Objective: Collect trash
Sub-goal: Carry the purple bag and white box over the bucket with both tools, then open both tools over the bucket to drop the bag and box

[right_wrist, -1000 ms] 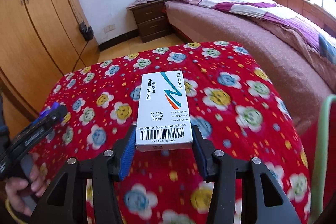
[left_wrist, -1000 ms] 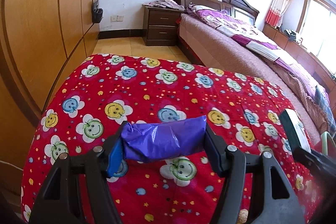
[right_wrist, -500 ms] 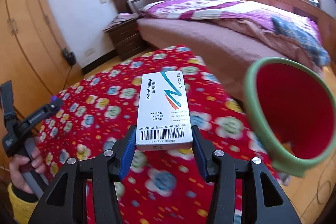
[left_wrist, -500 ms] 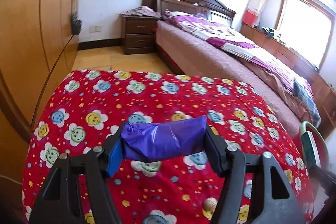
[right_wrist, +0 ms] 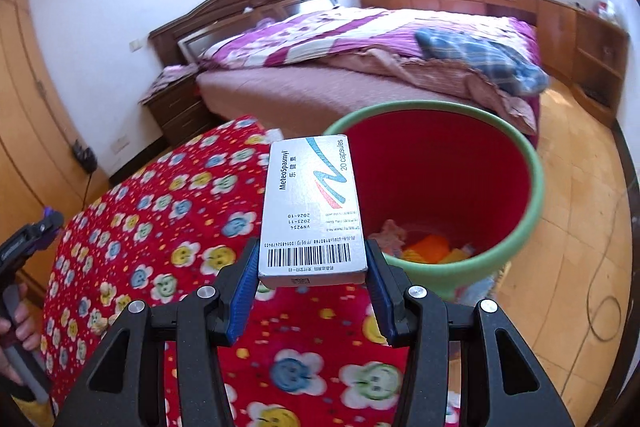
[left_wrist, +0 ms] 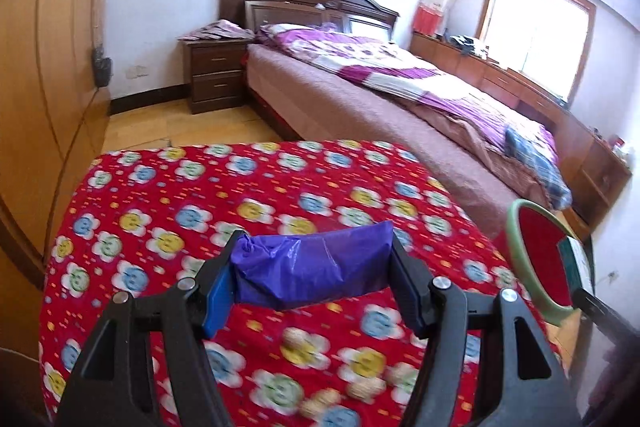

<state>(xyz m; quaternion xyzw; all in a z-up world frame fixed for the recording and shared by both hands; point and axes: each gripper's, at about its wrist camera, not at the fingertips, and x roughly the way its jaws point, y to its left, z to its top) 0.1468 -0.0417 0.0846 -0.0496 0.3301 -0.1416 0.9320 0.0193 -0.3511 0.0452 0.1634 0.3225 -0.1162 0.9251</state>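
Your right gripper (right_wrist: pixel 312 277) clamps the near end of a stiff, light box (right_wrist: pixel 312 211), just short of the bin (right_wrist: pixel 532 195). Your left gripper (left_wrist: pixel 312 275), jaws wide, pinches a soft purple bag (left_wrist: pixel 312 273) by its ends; it looks crushable, so hold gently.

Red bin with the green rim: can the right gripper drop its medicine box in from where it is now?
Probably yes. The right gripper holds the medicine box beside the red bin, whose open mouth looks unobstructed, with room above the trash inside.

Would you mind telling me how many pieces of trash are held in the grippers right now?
2. A crumpled purple plastic bag sits clamped in the left gripper above the red floral cloth; a white cardboard medicine box is clamped in the right gripper, beside the red bin.
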